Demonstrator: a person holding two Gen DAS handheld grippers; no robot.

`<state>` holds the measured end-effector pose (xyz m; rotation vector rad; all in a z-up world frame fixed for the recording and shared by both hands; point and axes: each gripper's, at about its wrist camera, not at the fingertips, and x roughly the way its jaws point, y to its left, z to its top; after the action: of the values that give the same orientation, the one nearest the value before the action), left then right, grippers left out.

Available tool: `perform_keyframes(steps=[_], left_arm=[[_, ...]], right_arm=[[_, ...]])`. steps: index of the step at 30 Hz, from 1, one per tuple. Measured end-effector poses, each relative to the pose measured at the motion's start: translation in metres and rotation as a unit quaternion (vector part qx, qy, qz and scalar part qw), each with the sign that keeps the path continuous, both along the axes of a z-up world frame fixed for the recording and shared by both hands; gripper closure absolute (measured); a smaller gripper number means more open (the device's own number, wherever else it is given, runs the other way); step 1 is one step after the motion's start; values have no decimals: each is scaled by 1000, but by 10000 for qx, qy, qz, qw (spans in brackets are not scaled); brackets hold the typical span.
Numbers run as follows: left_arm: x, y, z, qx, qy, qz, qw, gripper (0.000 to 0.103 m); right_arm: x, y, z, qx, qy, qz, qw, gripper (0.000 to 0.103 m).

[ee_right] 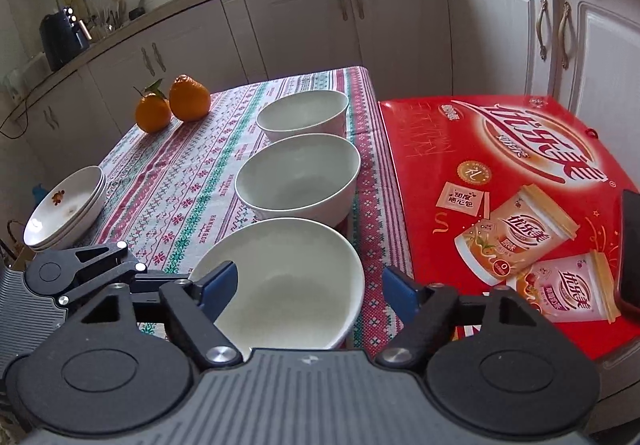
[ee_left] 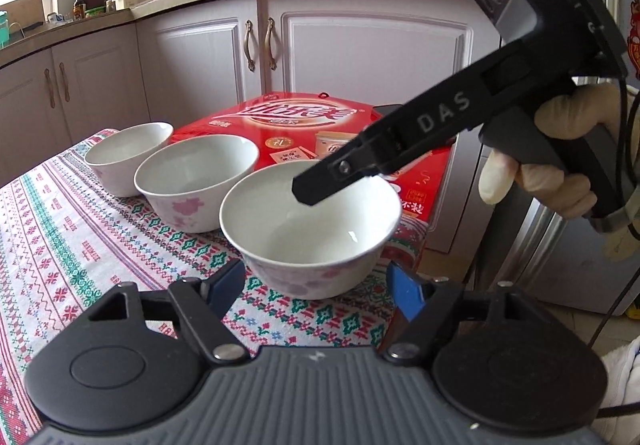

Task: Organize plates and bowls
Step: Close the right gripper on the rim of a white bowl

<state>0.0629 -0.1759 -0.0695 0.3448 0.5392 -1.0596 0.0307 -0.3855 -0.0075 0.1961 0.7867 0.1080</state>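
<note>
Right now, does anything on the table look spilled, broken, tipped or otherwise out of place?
Nothing stands out. Three white ceramic bowls stand upright and empty in a row on the patterned tablecloth; the stack of white plates overhangs its edge, with brownish marks inside the top plate.

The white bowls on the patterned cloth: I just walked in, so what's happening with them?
A person holding tongs in each hand works at the nearest white ceramic bowl of three in a row. The right tongs straddle its rim, one finger inside; the left tongs flank its base. Neither visibly grips. Stacked white plates wait aside.
</note>
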Motion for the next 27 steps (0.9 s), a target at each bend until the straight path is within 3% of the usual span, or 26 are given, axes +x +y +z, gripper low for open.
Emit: perform_keyframes(steps=[12,27], left_arm=[[6,-1,0,-117,64,74,9999,30],[4,-2,1,-30,-6,28,10000,30]], right_arm=[[12,2,-5,-58,157,219,9996,32],[12,-2,-5,236,241,187,9993,32]])
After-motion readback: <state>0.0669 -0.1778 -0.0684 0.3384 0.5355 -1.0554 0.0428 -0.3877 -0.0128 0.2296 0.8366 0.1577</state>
